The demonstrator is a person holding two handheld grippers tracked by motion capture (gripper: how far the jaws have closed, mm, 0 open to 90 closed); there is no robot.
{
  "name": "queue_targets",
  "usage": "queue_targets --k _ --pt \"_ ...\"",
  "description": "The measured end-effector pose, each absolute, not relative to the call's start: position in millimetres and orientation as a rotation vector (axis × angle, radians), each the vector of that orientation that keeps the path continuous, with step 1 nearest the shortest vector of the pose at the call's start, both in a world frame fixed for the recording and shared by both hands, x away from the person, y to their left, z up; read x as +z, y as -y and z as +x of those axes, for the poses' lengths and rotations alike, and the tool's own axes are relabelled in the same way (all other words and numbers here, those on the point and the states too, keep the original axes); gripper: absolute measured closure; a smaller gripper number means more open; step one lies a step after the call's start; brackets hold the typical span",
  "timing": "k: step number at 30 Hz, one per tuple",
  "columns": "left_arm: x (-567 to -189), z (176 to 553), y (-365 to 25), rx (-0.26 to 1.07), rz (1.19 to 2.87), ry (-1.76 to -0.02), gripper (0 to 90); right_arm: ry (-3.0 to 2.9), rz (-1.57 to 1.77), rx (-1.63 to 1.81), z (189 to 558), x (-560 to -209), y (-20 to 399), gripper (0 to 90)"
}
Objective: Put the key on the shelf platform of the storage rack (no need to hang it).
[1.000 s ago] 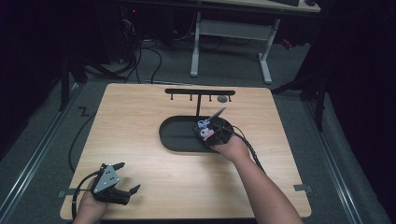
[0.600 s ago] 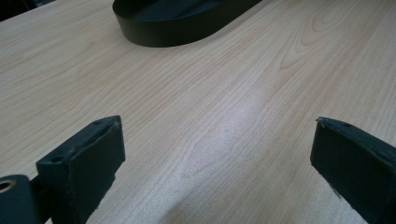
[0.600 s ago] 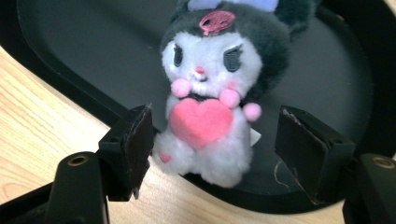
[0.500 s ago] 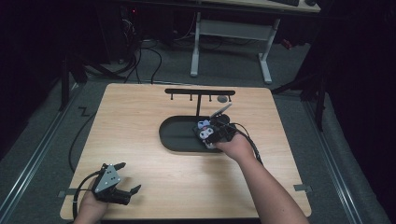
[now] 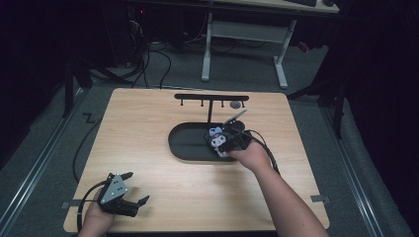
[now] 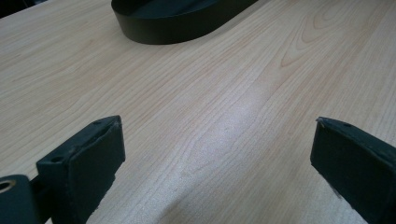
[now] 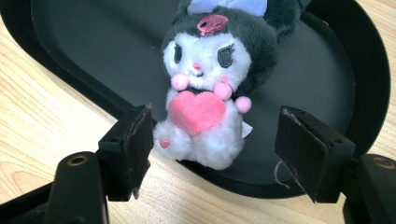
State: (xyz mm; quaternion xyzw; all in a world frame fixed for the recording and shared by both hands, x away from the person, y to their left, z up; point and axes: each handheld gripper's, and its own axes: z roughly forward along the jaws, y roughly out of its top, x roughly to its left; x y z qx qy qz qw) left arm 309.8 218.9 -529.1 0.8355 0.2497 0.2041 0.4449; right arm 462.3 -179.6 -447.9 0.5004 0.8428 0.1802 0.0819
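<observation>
Black and white plush, a small doll point(image 7: 210, 100) with a pink heart on its chest, lies in the oval black tray point(image 7: 70, 46) at the centre of the right gripper view, its feet resting over the tray's near rim. Your right gripper point(image 7: 212, 140) straddles it: the jaws have just been opening, and now both pads stand off the toy, the left one just beside its foot, the right one apart with a clear gap. Nothing is pinched.

From the high view, your right gripper point(image 5: 223, 142) sits at the right end of the tray point(image 5: 185, 145), middle of the frame, on the pale wooden table point(image 5: 148, 123). A thin black rack point(image 5: 211, 98) stands behind the tray.

Your left gripper point(image 5: 129, 198) rests in the lower left of the frame, well apart from the tray, its jaws spread wide over bare wood point(image 6: 210, 102).
</observation>
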Motion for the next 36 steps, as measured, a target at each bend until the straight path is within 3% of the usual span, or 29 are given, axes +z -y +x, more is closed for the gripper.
queue_targets --k 21,36 --pt "-528.9 308.7 -215.3 0.509 2.08 -0.606 3.7 -2.482 1.388 0.605 418.8 -450.0 198.5 22.7" --pt "-529.8 309.7 -217.8 0.524 2.076 -0.631 3.5 -2.329 1.423 0.802 367.0 -479.6 241.4 18.7"
